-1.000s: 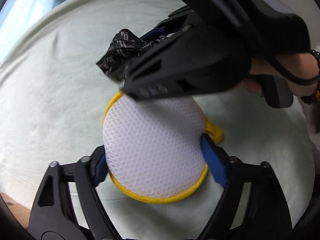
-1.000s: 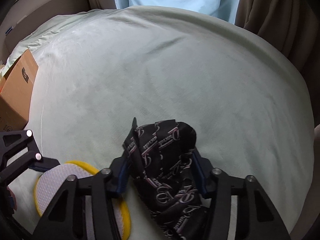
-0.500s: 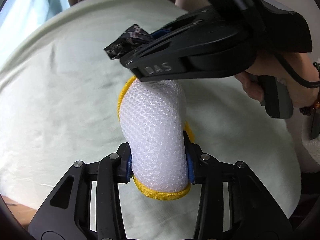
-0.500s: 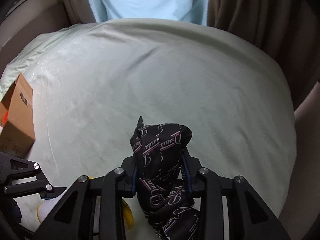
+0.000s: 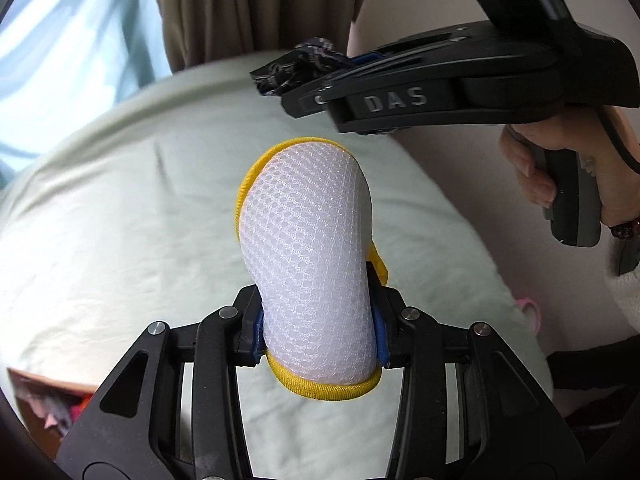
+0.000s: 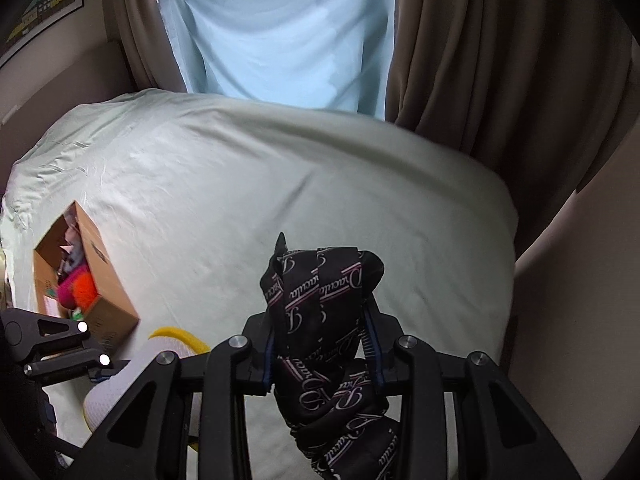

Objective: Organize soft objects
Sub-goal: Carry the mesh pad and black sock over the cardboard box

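My left gripper (image 5: 318,336) is shut on a white mesh pouch with a yellow rim (image 5: 308,264), squeezed and held up above the pale green bed (image 5: 120,220). My right gripper (image 6: 324,348) is shut on a black patterned cloth (image 6: 320,288) whose lower end hangs below the jaws. The right gripper also shows in the left wrist view (image 5: 296,72), above and beyond the pouch, with the cloth (image 5: 304,60) at its tip. The pouch (image 6: 116,392) and the left gripper's fingers (image 6: 60,344) show at the lower left of the right wrist view.
An open cardboard box (image 6: 104,292) with pink, orange and other soft items stands on the bed at the left; its corner shows in the left wrist view (image 5: 44,400). Brown curtains (image 6: 500,60) and a light blue drape (image 6: 280,32) hang behind the bed. A pink item (image 5: 530,312) lies at the bed's right edge.
My left gripper closed on the mesh pouch and lifted it off the bed. My right gripper rose with the black cloth, and the box's open top came into view.
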Demonstrator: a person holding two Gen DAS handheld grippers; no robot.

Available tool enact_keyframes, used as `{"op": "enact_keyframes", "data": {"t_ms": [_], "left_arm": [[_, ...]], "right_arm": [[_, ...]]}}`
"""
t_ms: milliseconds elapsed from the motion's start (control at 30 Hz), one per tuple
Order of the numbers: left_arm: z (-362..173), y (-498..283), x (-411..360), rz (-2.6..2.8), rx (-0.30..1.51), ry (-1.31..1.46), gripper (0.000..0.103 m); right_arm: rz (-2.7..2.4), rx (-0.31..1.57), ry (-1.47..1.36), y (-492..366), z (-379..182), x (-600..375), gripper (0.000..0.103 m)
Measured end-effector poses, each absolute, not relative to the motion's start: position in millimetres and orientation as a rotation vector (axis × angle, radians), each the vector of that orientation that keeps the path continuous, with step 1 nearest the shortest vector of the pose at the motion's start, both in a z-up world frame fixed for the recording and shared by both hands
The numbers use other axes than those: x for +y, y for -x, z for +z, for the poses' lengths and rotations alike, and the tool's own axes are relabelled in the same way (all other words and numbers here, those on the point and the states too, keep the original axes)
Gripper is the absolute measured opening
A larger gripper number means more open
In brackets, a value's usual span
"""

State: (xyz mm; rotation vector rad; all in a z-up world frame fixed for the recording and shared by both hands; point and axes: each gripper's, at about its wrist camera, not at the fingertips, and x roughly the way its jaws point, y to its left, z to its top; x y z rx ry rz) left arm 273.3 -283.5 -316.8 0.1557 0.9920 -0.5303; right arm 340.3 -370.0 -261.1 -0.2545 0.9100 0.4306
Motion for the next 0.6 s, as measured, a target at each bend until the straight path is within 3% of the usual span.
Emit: {"op": "enact_keyframes", "data": {"t_ms": [333, 600], "left_arm": [[-213.7, -228.3, -193.2, -0.544, 0.936, -0.100, 0.036], [-179.5, -201.7, -79.6, -0.528, 0.943, -0.062, 0.036]], "right_arm": [[0.373, 0.839, 0.209, -262.3, -140.0, -291.1, 0.032], [0.331, 0.822, 0.095, -196.7, -95.9, -196.8, 0.032]]}}
